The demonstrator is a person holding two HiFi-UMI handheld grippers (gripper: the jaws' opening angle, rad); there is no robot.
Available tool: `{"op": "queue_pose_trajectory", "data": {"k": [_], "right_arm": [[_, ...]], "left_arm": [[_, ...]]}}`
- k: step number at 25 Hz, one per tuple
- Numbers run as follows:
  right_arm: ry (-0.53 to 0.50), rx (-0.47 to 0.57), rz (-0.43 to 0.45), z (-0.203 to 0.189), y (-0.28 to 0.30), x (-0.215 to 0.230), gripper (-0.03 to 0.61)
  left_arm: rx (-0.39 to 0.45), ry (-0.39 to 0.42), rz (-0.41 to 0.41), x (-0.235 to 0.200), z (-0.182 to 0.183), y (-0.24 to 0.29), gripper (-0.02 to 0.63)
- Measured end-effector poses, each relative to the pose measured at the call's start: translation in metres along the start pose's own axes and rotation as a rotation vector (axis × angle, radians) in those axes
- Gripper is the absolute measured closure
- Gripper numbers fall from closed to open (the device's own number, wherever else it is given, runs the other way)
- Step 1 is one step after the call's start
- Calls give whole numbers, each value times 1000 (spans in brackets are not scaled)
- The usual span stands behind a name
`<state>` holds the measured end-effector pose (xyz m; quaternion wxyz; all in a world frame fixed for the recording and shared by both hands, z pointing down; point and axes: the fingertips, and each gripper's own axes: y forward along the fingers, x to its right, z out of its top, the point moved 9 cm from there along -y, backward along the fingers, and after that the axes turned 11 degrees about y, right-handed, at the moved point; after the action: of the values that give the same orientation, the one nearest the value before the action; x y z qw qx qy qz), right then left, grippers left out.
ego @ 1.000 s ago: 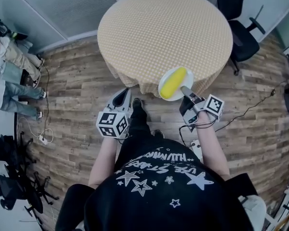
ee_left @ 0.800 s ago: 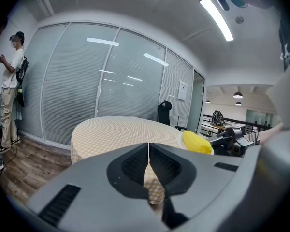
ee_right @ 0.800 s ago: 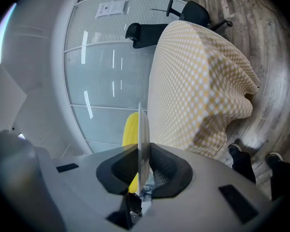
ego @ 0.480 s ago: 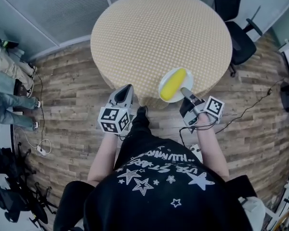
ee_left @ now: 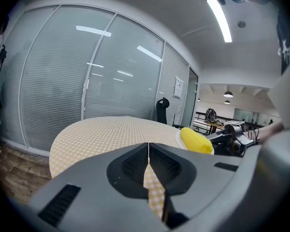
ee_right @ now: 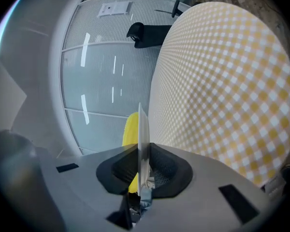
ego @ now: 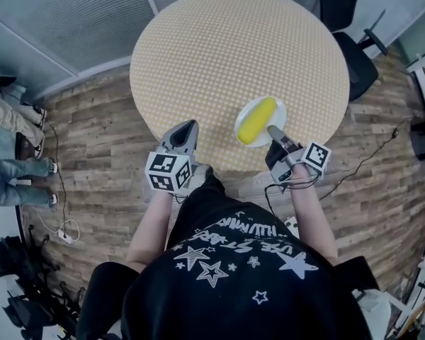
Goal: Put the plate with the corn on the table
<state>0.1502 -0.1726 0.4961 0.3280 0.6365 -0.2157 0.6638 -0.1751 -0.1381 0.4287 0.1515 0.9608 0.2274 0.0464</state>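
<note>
Over table (ego: 227, 55) edge | right gripper (ego: 273, 129) turned sideways, clamping plate (ego: 278, 113) rim, corn (ego: 257, 121) aboard | left gripper (ego: 188, 125) jaws together, empty

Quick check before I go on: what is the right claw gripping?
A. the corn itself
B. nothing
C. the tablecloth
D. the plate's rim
D: in the right gripper view the right claw is shut on the plate, whose rim is seen edge-on between the jaws. The corn just lies on the plate.
</note>
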Motion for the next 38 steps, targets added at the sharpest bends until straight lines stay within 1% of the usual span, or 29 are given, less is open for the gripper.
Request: {"op": "queue_pose_trajectory", "data": {"k": [5,10,17,21,26,32,34,38], "right_arm": [[-7,25,-10,5,37,-9,526],[11,57,-21,10,80,-9,526],[-25,70,-43,31,138,-18,526],[-22,68,-41,53,192,-22,526],[-20,59,-36,63,211,-20,526],[-3,76,-40,78,233,-11,526],[-2,77,-45,86,249,-9,526],[5,80,-82,107,284,1,526]], "left_arm": [[-7,4,-39,-40,6,27,601],[-26,-7,-84,-83,3,59,601],[-42,-8,-135,-126,2,108,601],[-48,-5,-141,-165,5,149,601],[-43,10,-128,-174,11,164,601],[-62,20,-124,-181,5,181,601],[-72,14,-121,-189,2,194,601],[-100,-12,-117,-207,-8,226,601]]}}
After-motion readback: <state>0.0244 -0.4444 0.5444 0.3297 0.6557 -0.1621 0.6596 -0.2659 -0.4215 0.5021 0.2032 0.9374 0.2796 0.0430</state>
